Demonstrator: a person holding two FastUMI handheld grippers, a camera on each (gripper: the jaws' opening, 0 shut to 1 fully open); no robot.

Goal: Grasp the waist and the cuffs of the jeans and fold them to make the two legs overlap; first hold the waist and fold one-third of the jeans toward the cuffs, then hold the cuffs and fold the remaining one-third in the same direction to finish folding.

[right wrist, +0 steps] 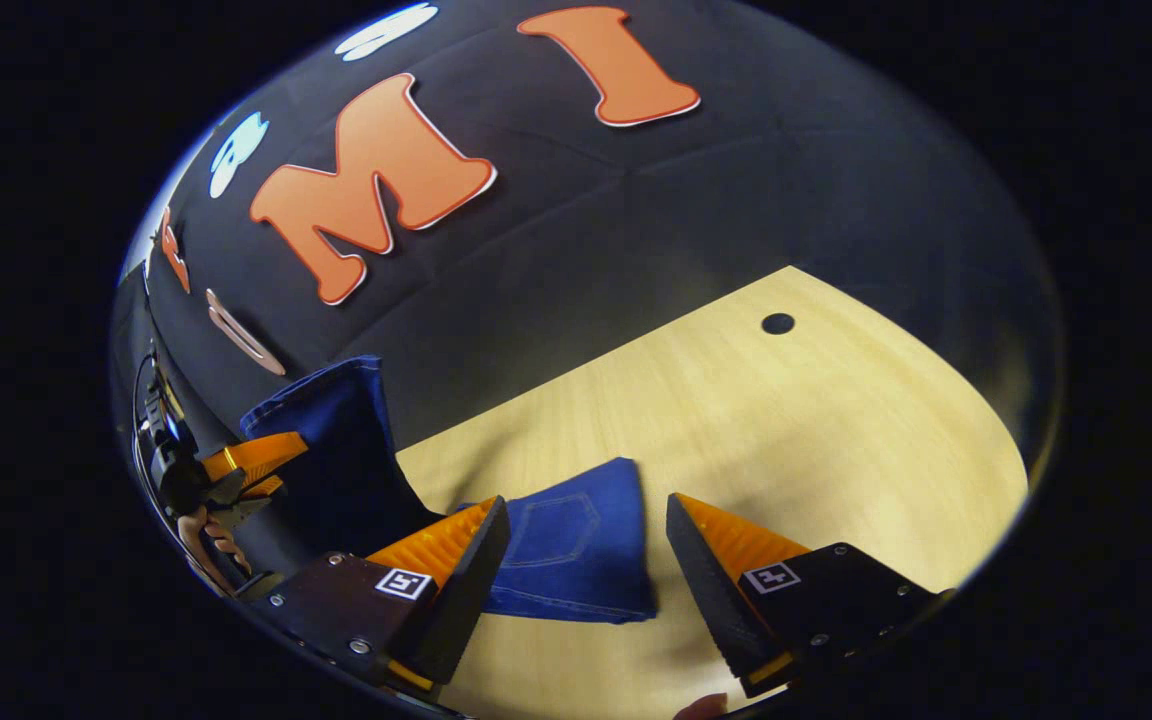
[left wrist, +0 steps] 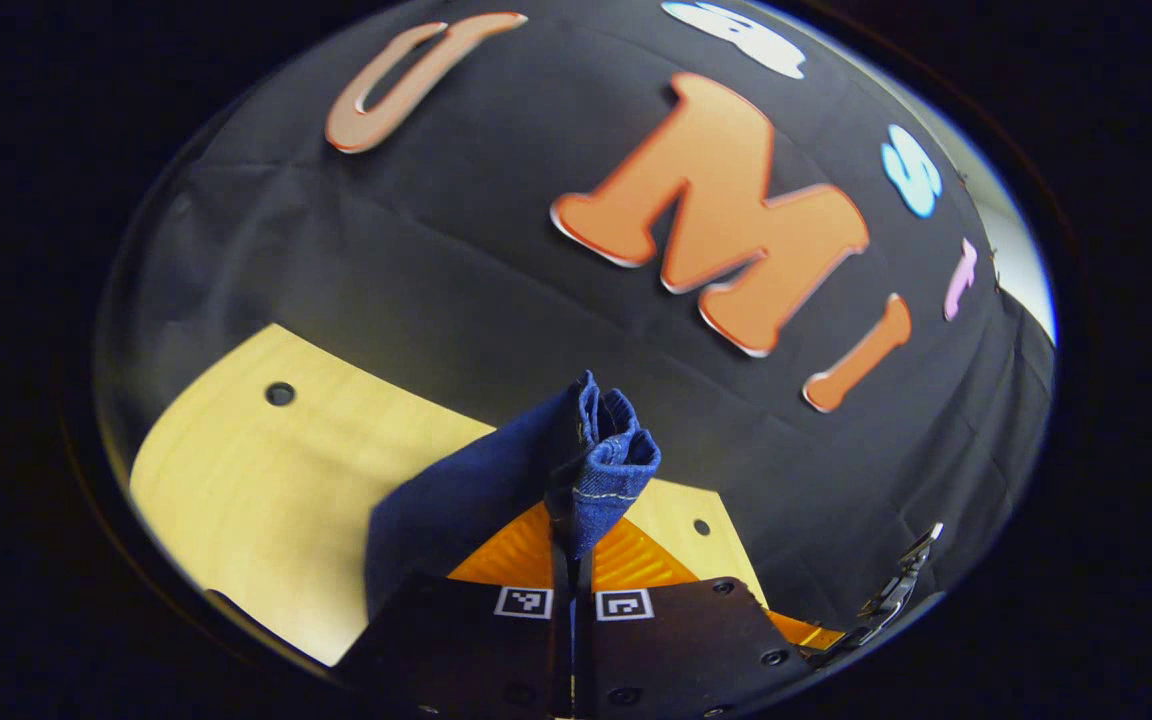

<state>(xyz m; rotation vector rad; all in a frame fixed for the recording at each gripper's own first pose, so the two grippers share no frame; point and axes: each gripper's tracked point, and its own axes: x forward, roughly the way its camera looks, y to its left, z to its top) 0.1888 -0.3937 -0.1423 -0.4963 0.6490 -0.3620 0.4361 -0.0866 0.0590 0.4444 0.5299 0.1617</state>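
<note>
Two tools were at work on the jeans [right wrist: 576, 550]. The left tool [left wrist: 572, 575] was clamped tight on a bunched denim edge [left wrist: 601, 455], lifted above the pale bench [left wrist: 266, 480]. The right tool [right wrist: 586, 545] stood wide apart and empty, over a part of the jeans with a back pocket that lay flat on the near bench. Judged from this, folding was under way, with the final thirds probably still to do. No brand or label could be read; only square coded markers [left wrist: 523, 601] showed on the fingers.
</note>
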